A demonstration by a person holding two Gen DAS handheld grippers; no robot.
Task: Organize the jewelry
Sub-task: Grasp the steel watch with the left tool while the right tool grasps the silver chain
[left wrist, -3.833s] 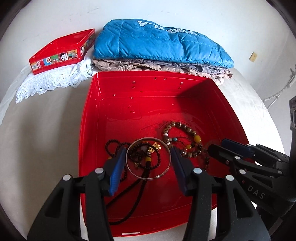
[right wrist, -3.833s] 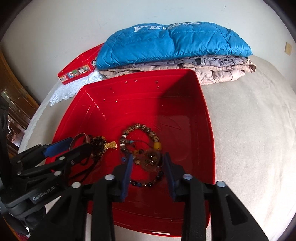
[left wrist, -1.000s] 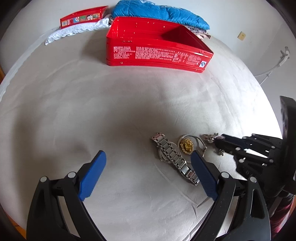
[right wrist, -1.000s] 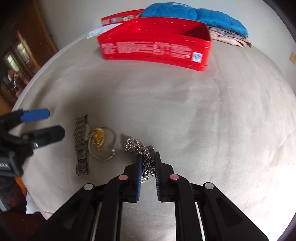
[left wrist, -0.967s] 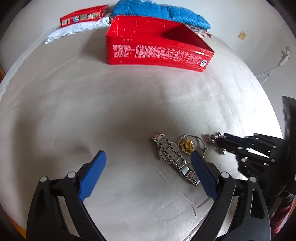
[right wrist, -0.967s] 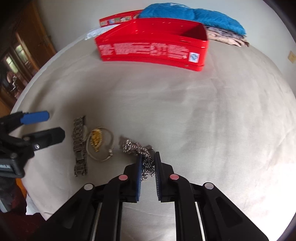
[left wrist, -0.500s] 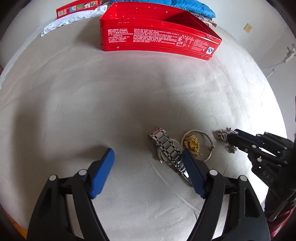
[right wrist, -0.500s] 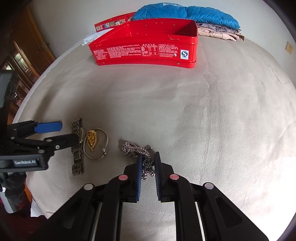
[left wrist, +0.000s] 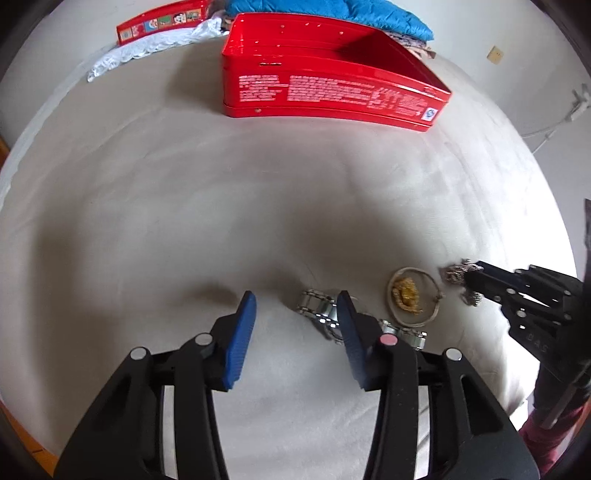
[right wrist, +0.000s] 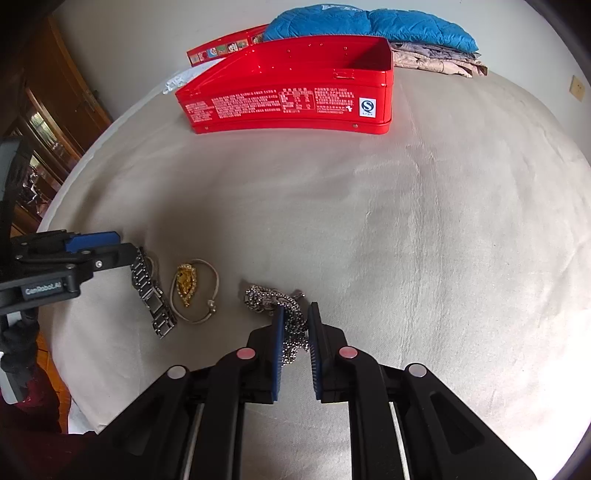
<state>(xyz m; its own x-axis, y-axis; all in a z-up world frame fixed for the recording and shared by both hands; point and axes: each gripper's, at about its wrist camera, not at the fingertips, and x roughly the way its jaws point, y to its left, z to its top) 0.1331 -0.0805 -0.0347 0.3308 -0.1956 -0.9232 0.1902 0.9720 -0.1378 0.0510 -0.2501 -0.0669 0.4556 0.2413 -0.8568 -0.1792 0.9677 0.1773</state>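
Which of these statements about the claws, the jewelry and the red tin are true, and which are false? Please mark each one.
1. The right claw is shut on the silver chain. True.
2. The left claw is shut on the metal watch. False: its fingers stand open, with one end of the watch band between them.
3. The gold pendant lies inside the loop of the thin bangle. True.
4. The red tin stands between the two claws. False: it stands far beyond them, near the blue jacket.
5. The watch lies inside the red tin. False: it lies on the beige cloth.
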